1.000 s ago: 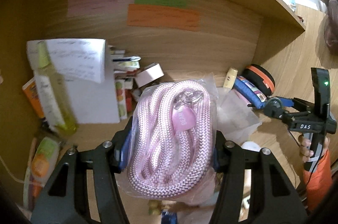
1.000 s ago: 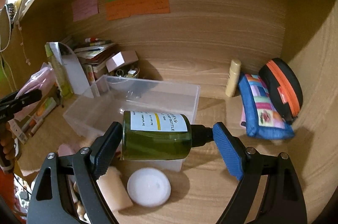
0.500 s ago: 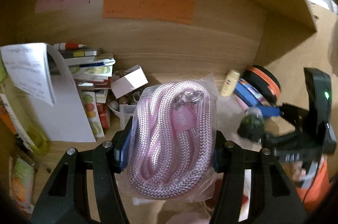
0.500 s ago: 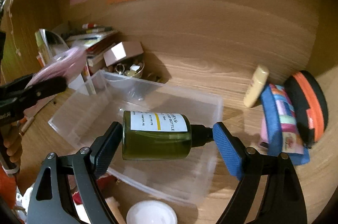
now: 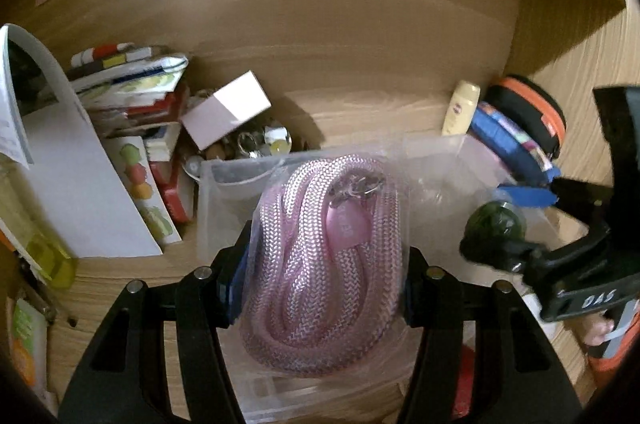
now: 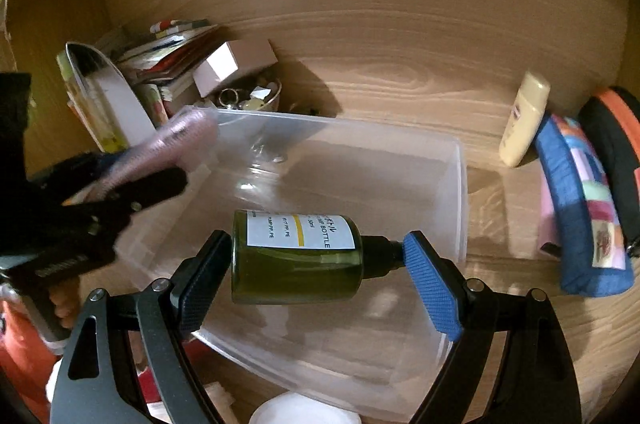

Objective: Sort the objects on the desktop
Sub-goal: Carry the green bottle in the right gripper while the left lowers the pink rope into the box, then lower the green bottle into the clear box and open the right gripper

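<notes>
Left wrist view: the left claw (image 5: 322, 276) is half spread and clenched on a bagged pink rope (image 5: 324, 264), held over the clear bin (image 5: 216, 184). The right claw (image 6: 316, 256) stands wide, its pads (image 6: 432, 288) pinching a green bottle (image 6: 296, 260) end to end, lying sideways above the bin's floor. A second ago both loads hung short of the bin; now both sit lower and over it, and the books (image 5: 132, 92) and pouch (image 6: 580, 208) on the table look nearer.

Both grippers (image 5: 320, 276) (image 6: 316, 264) clamped, angled downward
</notes>
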`<control>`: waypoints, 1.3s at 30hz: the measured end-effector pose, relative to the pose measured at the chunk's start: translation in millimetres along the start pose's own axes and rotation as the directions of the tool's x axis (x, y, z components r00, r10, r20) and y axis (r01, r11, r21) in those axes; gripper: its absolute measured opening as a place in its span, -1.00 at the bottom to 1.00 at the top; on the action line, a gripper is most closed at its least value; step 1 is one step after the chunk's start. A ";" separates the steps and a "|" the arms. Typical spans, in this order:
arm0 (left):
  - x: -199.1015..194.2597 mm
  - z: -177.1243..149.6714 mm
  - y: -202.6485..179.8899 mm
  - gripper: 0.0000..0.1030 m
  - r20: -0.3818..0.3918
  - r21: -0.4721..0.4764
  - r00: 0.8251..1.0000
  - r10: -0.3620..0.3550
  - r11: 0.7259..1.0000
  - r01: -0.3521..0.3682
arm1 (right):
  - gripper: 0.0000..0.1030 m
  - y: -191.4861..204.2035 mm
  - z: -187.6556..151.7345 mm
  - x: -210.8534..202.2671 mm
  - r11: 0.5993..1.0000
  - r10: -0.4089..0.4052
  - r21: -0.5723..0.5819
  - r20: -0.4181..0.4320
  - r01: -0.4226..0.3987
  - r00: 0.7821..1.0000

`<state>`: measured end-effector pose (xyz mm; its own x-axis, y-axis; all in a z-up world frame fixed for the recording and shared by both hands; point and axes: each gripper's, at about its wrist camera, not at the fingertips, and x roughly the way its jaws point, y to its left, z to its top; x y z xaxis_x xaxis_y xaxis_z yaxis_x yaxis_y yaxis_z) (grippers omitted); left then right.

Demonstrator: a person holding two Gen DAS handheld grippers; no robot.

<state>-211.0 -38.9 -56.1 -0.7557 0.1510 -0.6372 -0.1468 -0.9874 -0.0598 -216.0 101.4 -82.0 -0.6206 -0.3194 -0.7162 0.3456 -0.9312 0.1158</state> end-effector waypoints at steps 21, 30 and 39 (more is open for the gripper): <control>1.2 -2.1 5.3 0.20 -0.015 -0.040 1.000 -0.011 0.999 0.011 | 0.68 13.4 -4.9 2.0 0.997 -0.034 -0.069 0.012 0.035 0.999; -3.9 -0.3 4.1 0.50 -0.009 -0.044 1.000 0.001 0.999 -0.002 | 0.74 19.2 -5.2 -5.2 0.996 -0.017 -0.083 0.042 0.021 0.999; -40.1 5.4 -0.4 0.87 0.107 -0.079 0.993 0.051 0.996 -0.043 | 0.74 28.3 -5.4 -33.1 0.996 0.031 -0.090 0.164 -0.016 0.986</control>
<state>-184.1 -44.3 -26.4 -0.8262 0.1047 -0.5535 -0.0636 -0.9936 -0.0929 -181.9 86.6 -58.7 -0.7166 -0.3725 -0.5897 0.4178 -0.9062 0.0647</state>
